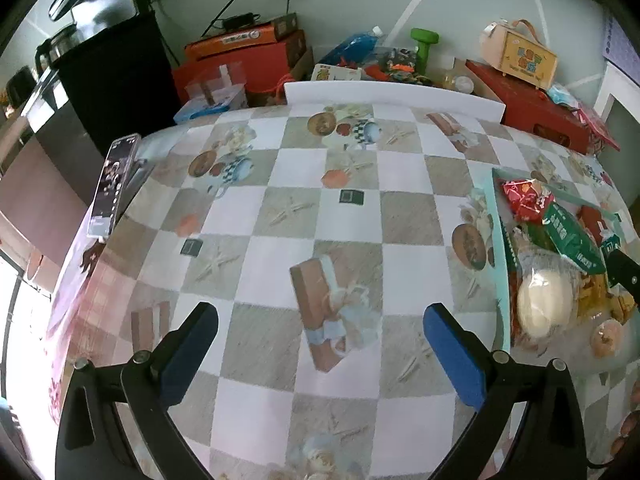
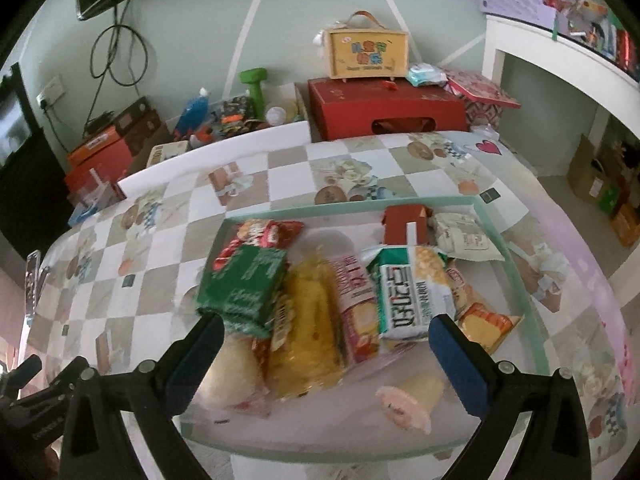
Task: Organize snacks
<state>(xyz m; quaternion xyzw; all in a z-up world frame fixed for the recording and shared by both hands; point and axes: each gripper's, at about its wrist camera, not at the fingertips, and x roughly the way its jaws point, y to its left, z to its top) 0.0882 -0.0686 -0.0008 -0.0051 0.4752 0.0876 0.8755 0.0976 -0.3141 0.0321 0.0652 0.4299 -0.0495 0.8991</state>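
A clear, green-edged tray (image 2: 532, 292) on the checked tablecloth holds several snack packets. Among them are a green pack (image 2: 244, 284), a yellow bag (image 2: 308, 336), a white-and-green popcorn pack (image 2: 412, 288), a red box (image 2: 404, 224) and a round bun (image 2: 232, 372). My right gripper (image 2: 326, 328) hovers open over the tray's near half with nothing between its blue pads. My left gripper (image 1: 320, 320) stands open above the bare cloth. In the left wrist view the tray (image 1: 498, 240) lies to its right, and part of the right gripper's finger (image 1: 624, 272) shows over the tray.
A phone (image 1: 114, 184) stands propped at the table's left edge. Behind the table, by the wall, sit red boxes (image 2: 384, 108), an orange box (image 1: 240, 40), a green dumbbell (image 1: 424, 46) and a small yellow case (image 2: 368, 52). A white shelf (image 2: 560, 48) rises at the right.
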